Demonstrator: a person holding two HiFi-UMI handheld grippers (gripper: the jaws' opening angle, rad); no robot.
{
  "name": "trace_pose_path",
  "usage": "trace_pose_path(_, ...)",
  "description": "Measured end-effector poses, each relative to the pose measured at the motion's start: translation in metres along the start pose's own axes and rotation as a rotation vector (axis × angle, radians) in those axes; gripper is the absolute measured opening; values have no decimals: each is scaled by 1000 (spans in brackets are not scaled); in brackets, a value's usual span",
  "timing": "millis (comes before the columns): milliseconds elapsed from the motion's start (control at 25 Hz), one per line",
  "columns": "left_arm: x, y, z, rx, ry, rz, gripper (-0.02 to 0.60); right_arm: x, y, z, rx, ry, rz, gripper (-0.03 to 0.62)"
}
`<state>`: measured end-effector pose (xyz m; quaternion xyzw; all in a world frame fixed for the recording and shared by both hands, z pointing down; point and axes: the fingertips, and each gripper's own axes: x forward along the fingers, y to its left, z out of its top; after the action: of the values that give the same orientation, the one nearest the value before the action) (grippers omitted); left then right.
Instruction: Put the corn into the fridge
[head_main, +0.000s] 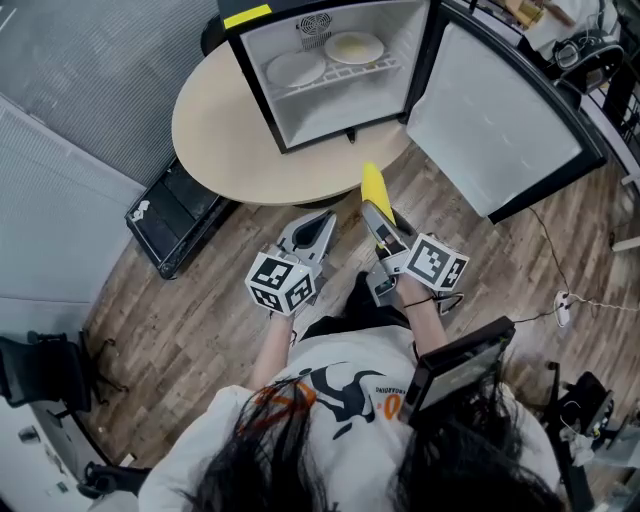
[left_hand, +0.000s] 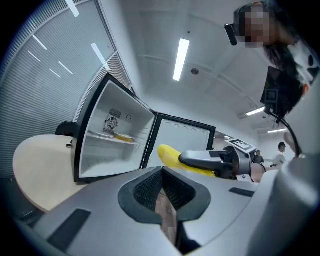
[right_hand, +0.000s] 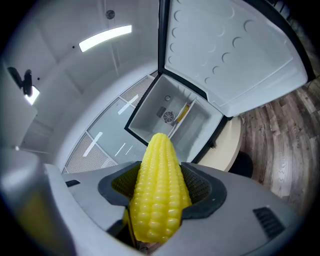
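The corn (right_hand: 159, 192) fills the foreground of the right gripper view, clamped lengthwise between the jaws of my right gripper (head_main: 378, 218), its tip pointing at the open fridge (head_main: 340, 118) on the round table (head_main: 220, 140). My left gripper (left_hand: 161, 181) hangs beside it, jaws closed on nothing. Two plates (head_main: 296, 68) sit on the upper shelf; the lower compartment looks bare. I judge the carry goes best level and tip first, under the shelf and clear of the swung-out door (head_main: 490, 125), letting go only once the cob rests down.
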<state>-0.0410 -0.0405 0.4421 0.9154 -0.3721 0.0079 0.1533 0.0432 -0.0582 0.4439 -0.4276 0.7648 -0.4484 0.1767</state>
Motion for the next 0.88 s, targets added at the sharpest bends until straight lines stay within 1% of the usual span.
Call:
trace_pose_path(160,29,10,2,-9,0,-9,11,16,-14,21,-6,12,-3,252)
trace_pose_path(440,78,25,1,-17,28,-9,11,42,-49,51,17,35,-26,252)
trace_pose_path(880,115,44,2,7,62,40,12,74,-82,73,45,79,-5,252)
